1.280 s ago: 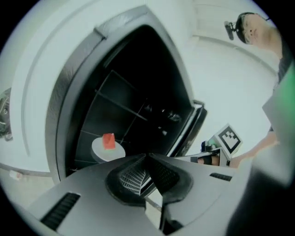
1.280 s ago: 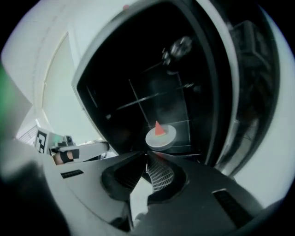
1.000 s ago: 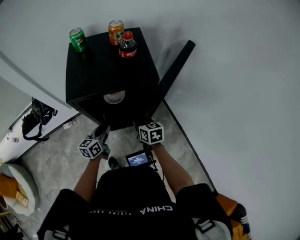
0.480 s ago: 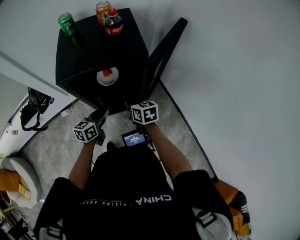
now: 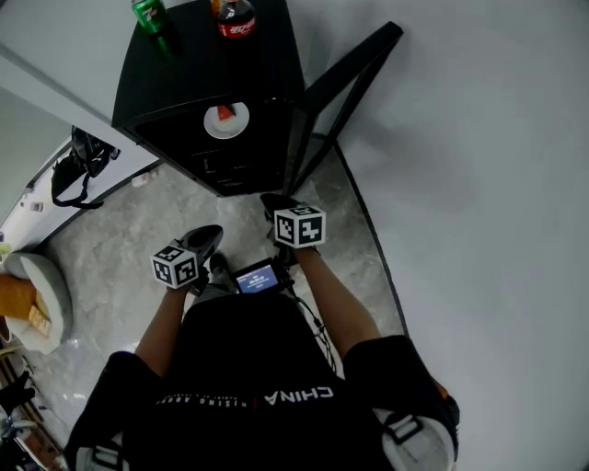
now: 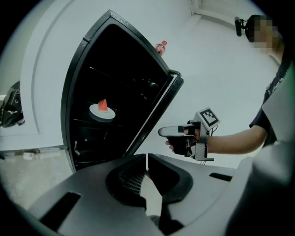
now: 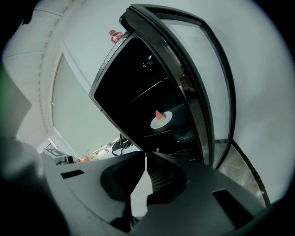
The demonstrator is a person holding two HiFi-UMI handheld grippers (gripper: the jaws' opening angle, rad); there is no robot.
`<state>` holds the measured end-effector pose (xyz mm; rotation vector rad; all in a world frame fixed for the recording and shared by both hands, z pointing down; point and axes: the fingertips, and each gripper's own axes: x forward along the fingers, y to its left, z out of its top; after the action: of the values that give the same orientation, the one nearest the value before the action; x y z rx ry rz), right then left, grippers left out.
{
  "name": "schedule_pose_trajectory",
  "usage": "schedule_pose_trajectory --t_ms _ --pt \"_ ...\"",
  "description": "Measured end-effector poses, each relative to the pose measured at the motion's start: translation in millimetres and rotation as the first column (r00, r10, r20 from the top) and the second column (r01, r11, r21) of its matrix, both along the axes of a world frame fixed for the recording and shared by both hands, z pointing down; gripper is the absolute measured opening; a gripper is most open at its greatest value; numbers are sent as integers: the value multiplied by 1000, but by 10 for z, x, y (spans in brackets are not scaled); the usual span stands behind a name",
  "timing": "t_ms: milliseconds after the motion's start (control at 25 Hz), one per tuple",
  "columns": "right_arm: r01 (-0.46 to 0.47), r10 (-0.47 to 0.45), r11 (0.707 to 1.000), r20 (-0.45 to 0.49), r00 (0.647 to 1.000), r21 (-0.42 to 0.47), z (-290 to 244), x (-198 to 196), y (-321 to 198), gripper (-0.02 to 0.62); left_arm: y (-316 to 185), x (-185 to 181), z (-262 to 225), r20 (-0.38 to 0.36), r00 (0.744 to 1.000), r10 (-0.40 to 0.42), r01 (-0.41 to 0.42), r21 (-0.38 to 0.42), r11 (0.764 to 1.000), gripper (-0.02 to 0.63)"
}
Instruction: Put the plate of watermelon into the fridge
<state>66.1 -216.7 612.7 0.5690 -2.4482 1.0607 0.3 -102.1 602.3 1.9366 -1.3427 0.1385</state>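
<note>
Grippers are closest, one in each hand. The left gripper (image 6: pixel 146 157) has its jaws pressed together with nothing between them. The right gripper (image 7: pixel 146 157) is the same, closed up and empty. Both are held in front of the fridge, not touching it, above the grey floor (image 5: pixel 120 239). Past them stands the black fridge (image 5: pixel 212 74), with its see-through door (image 5: pixel 345 92) swung wide open on the right side. On a shelf inside sits the white plate (image 5: pixel 221 130), and a red piece of watermelon (image 5: pixel 226 112) rests on it. The lower shelves are too dark to see into. Farthest off, on top of the fridge, stand a bottle with a red label (image 5: pixel 236 18) and a green can (image 5: pixel 152 14).
</note>
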Motion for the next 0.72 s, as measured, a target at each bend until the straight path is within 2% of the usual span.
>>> schedule_pose_trajectory --t_ms 120,240,440,560,720 --pt "16 -15 1000 7 1000 -24 4 -5 240 25 280 -16 52 -32 999 -26 25 -26 999 21" --pt "7 -7 999 0 1000 -34 66 27 466 25 433 -96 60 -54 998 -42 42 -12 999 21" --pt "-63 63 998 -35 997 -7 -24 77 725 25 715 -118 -73 -57 998 15 -12 60 998 21" --pt "-81 82 996 -49 995 22 -123 -22 1062 24 1139 -270 -138 -55 998 33 -28 88 996 21" --pt "-103 107 993 -59 993 65 -227 -169 1543 25 1683 -668 -167 -32 999 -23 27 124 992 21"
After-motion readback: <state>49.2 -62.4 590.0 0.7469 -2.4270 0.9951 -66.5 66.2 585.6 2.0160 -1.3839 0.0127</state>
